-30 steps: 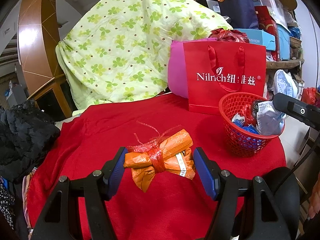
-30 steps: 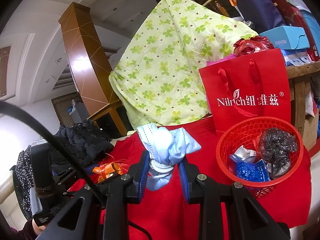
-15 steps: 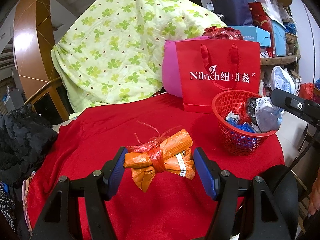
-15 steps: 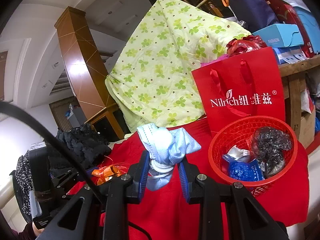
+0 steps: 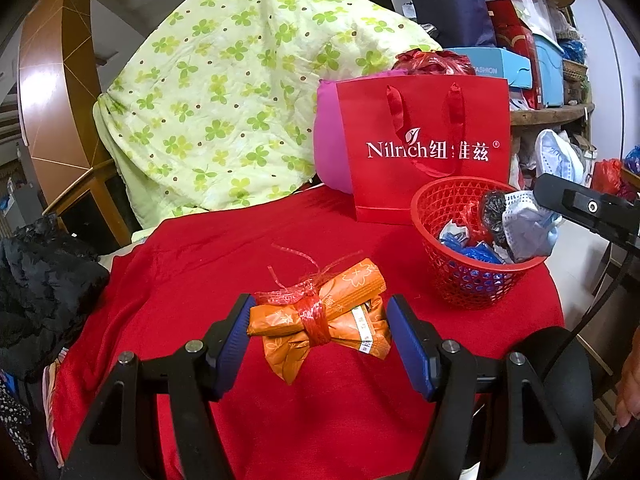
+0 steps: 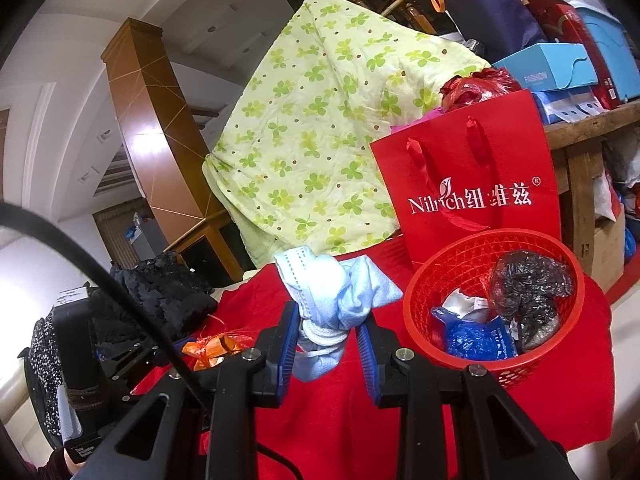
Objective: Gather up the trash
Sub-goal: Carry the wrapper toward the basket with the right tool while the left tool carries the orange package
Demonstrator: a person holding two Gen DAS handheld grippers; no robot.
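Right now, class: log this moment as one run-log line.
left gripper: shut on orange packet | right gripper: shut on blue mask | red basket: part-filled

Wooden pillar (image 6: pixel 156 136), white ceiling (image 6: pixel 72 40), cluttered wooden shelf (image 5: pixel 548 114).

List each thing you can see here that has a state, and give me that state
left gripper: shut on the orange packet bundle
orange packet bundle: tied with red string, gripped at both ends
right gripper: shut on the crumpled blue face mask
crumpled blue face mask: held, not yet in the basket
red basket: upright, partly filled with trash
red gift bag: upright, handles down
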